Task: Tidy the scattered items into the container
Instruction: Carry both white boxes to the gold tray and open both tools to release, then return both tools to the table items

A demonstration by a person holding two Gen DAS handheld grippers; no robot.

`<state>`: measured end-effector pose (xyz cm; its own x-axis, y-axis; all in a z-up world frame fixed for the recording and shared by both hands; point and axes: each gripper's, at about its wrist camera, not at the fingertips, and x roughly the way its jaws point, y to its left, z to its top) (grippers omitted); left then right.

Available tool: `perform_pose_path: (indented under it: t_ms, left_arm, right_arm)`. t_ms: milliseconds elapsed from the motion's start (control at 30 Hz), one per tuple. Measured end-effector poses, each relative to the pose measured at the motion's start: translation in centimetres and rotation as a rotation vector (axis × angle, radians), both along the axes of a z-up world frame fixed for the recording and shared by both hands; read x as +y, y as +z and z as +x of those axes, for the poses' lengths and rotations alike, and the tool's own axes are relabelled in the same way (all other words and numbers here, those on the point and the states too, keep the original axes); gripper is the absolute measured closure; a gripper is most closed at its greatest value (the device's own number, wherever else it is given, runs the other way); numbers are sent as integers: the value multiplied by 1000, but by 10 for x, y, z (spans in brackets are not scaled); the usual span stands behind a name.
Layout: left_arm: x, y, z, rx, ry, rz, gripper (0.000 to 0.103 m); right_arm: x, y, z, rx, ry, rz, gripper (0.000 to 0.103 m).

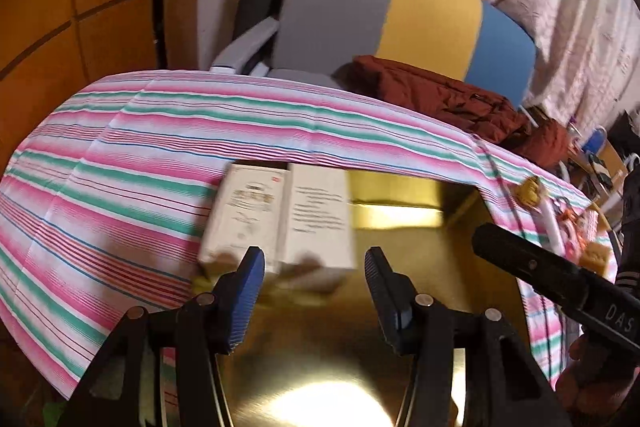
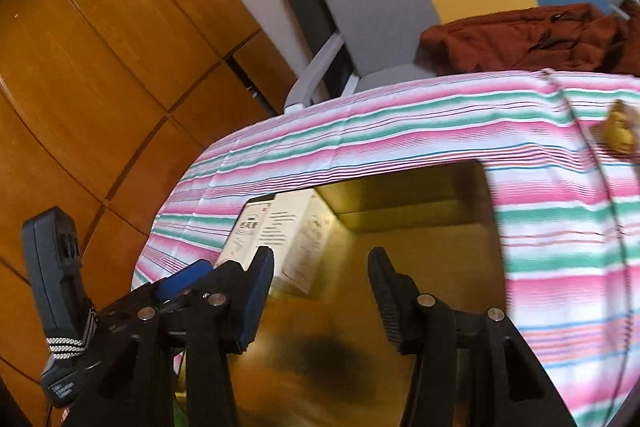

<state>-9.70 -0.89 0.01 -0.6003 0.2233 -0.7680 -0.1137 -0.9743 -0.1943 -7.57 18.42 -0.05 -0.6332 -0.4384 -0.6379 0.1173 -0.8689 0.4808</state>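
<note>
Now: white box (image 1: 280,219) sits inside gold container (image 1: 400,219) | both grippers wide, empty | next: fetch counter's (image 1: 120,167) scattered items.

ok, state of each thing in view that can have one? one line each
left gripper: open, nothing between the fingers, over the gold box
right gripper: open, holding nothing
white carton: closed, inside the gold box against its left wall
gold box: open top, on the striped cloth
small toys: out on the cloth to the right of the box
red jacket: crumpled on the chair
</note>
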Motion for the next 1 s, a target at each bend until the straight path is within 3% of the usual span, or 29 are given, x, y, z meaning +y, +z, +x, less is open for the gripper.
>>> perform_pose_path:
  t_ms: [300, 633, 1000]
  left_arm:
    - [62, 11, 22, -4, -140, 58, 50]
    - [142, 13, 49, -2, -306, 29, 50]
    - [221, 5, 61, -48, -422, 43, 50]
  right_arm:
    - [59, 12, 61, 57, -129, 68, 52]
    - [150, 14, 129, 77, -352, 94, 52]
    - [264, -12, 192, 29, -674, 179, 52]
